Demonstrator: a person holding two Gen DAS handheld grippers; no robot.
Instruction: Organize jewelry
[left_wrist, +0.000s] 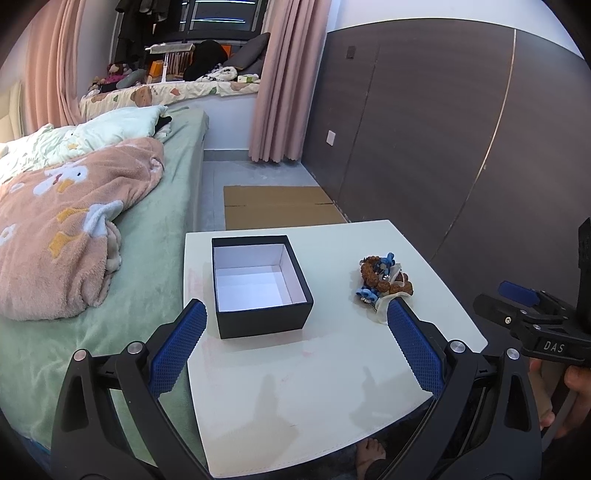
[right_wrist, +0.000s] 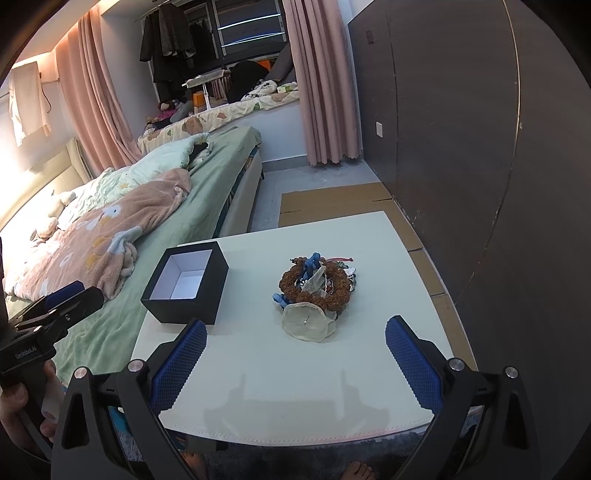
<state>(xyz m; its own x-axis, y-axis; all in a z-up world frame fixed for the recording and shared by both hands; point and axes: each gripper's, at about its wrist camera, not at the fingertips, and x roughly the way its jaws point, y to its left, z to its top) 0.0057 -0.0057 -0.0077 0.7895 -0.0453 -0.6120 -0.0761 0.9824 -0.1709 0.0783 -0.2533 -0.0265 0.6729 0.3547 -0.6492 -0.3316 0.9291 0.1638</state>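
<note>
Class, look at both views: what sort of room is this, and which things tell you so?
Most likely a bedroom at home: a bed with a pink blanket, pink curtains, and clothes hanging by the window.

Small white square table (left_wrist: 332, 387): black open-topped cardboard box (left_wrist: 262, 317) on left part, pile of brown-beaded and blue jewelry (right_wrist: 317, 291) on right part, well apart. Green-sheeted bed (left_wrist: 147, 240) left of table, touching its edge. Flattened brown cardboard sheet (left_wrist: 277, 206) on floor behind table. Dark panelled wall (left_wrist: 443, 147) right.
</note>
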